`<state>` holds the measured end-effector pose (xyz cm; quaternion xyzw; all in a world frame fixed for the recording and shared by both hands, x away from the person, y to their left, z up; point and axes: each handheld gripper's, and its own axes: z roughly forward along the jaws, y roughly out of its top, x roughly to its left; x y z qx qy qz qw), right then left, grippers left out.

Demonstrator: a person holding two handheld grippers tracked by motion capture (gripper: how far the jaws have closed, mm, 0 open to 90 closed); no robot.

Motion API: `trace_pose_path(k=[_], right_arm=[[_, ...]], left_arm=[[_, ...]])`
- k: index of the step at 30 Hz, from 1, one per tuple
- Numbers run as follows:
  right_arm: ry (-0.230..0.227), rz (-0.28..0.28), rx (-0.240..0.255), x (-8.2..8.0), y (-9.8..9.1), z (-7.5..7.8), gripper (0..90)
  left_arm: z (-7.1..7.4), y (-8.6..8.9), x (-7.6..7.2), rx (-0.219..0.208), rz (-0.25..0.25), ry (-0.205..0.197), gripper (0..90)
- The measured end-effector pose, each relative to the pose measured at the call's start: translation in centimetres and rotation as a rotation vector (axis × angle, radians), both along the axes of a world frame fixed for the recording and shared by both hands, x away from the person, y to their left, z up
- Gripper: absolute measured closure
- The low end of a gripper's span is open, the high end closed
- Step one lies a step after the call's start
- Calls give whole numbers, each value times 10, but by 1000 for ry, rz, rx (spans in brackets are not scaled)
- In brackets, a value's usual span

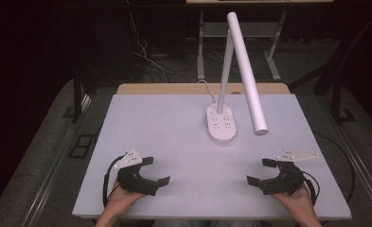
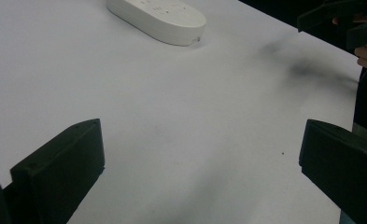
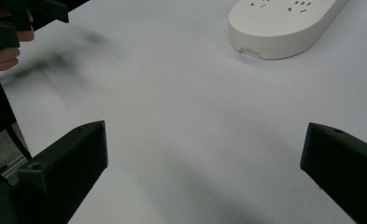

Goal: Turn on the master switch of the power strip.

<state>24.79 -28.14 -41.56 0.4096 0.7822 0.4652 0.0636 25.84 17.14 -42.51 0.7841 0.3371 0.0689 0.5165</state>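
A white desk lamp (image 1: 243,61) rises from an oval white base with sockets (image 1: 221,123) at the table's middle back; its long tube head slants down to the right. The base (image 2: 158,16) lies ahead in the left gripper view, and the base (image 3: 281,21) also sits at the upper right of the right gripper view. My left gripper (image 1: 156,171) rests near the front left edge, open, nothing between its fingers (image 2: 62,170). My right gripper (image 1: 261,171) rests at the front right, open as well, with bare table between its fingers (image 3: 64,165).
The pale table top (image 1: 174,142) spans the high view, with a wooden strip at its back edge. A white cord runs from the lamp base off the back. Dark floor, cables and desk legs lie beyond. The other hand's gripper (image 2: 340,23) shows far off.
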Motion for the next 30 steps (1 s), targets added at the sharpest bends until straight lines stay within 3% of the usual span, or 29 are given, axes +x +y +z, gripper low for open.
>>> trace_pose_path(k=[17,30], right_arm=[[8,19,-2,-2,4,-1,3],[23,33,-6,-3,6,-2,3]], left_arm=[[1,1,0,9,10,5,0],[6,-6,2,47,-31,27,0]])
